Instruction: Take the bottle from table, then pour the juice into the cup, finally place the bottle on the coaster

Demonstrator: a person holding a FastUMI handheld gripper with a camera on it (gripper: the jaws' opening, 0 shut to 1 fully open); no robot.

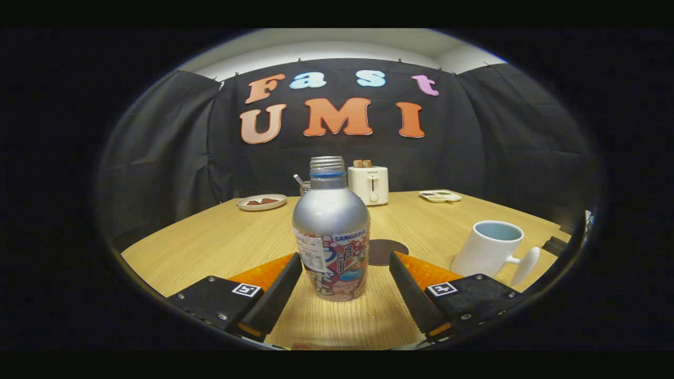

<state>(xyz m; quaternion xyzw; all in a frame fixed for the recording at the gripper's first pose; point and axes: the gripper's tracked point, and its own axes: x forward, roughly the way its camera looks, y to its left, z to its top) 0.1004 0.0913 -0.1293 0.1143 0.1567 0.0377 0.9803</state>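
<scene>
A silver bottle (331,231) with a printed label and a screw neck stands upright on the wooden table (210,242). It is between my two fingers, and my gripper (345,263) is open around it; the left finger is close to its label, while a gap shows on the right. A dark round coaster (388,249) lies just behind the bottle, partly hidden by it. A white cup (489,248) with a pale blue inside stands to the right of the right finger, its handle toward me.
At the back of the table stand a white toaster (368,184), a plate (261,202) with brown pieces on the left, and a small tray (440,196) on the right. A metal item pokes out behind the bottle's neck.
</scene>
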